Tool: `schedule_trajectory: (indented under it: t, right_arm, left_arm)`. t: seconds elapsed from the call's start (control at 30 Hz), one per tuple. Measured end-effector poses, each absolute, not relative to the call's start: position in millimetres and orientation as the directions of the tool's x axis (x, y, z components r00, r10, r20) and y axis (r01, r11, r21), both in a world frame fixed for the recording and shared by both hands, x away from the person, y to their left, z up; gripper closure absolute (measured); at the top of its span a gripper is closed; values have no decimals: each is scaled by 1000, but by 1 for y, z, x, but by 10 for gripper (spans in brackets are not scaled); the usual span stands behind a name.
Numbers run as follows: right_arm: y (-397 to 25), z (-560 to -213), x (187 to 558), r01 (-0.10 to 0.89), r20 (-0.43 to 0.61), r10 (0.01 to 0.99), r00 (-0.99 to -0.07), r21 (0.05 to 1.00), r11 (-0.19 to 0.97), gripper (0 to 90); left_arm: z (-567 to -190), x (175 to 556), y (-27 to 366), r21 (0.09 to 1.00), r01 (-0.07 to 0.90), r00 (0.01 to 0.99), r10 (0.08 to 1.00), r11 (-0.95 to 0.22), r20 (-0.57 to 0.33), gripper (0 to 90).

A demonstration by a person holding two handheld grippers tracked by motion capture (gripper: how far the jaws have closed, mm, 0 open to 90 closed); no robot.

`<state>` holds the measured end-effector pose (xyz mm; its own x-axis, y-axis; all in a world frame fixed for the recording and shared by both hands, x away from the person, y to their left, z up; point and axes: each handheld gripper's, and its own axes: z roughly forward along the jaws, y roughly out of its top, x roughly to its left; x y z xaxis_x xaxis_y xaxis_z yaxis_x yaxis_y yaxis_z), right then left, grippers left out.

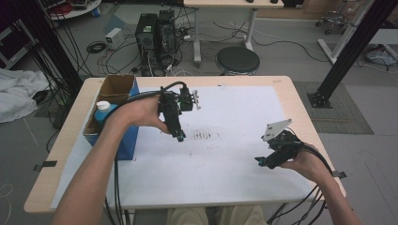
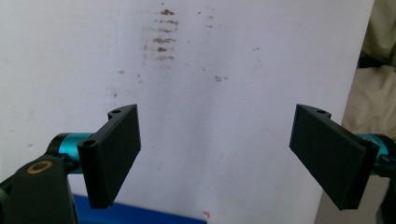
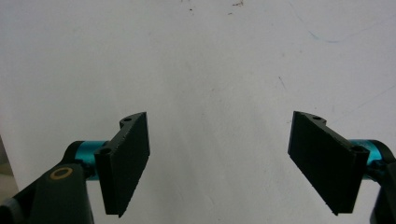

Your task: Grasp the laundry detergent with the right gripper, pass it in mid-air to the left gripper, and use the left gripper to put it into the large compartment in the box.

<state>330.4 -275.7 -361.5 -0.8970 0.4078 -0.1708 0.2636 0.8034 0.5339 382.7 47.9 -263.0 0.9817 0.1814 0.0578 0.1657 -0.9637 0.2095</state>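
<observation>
My left gripper (image 1: 180, 136) hangs over the white sheet (image 1: 225, 178) left of centre, pointing down and toward the person. Its jaws stand wide apart with nothing between them, and in the left gripper view (image 2: 217, 158) they frame the bare sheet and a patch of dark smudges (image 2: 163, 35). My right gripper (image 1: 261, 161) hovers low near the sheet's right side, held by the person's right hand. In the right gripper view (image 3: 218, 161) its jaws are also wide apart and empty, over plain white sheet.
A blue cardboard box (image 1: 121, 140) stands at the table's left edge, with a white-capped blue bottle (image 1: 103, 108) inside. Dark smudges (image 1: 204, 136) mark the sheet's middle. Beyond the table are a round stool (image 1: 237, 60), computer towers (image 1: 155, 30) and cables on the floor.
</observation>
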Motion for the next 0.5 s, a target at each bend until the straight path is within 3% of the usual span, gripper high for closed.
schedule_trajectory:
  t: [0.5]
  right_arm:
    - [-274,-351,339,262,-185,413,-892,533,804,201]
  left_arm:
    - [-302,375,35,179,165,982,179,-970,67,165]
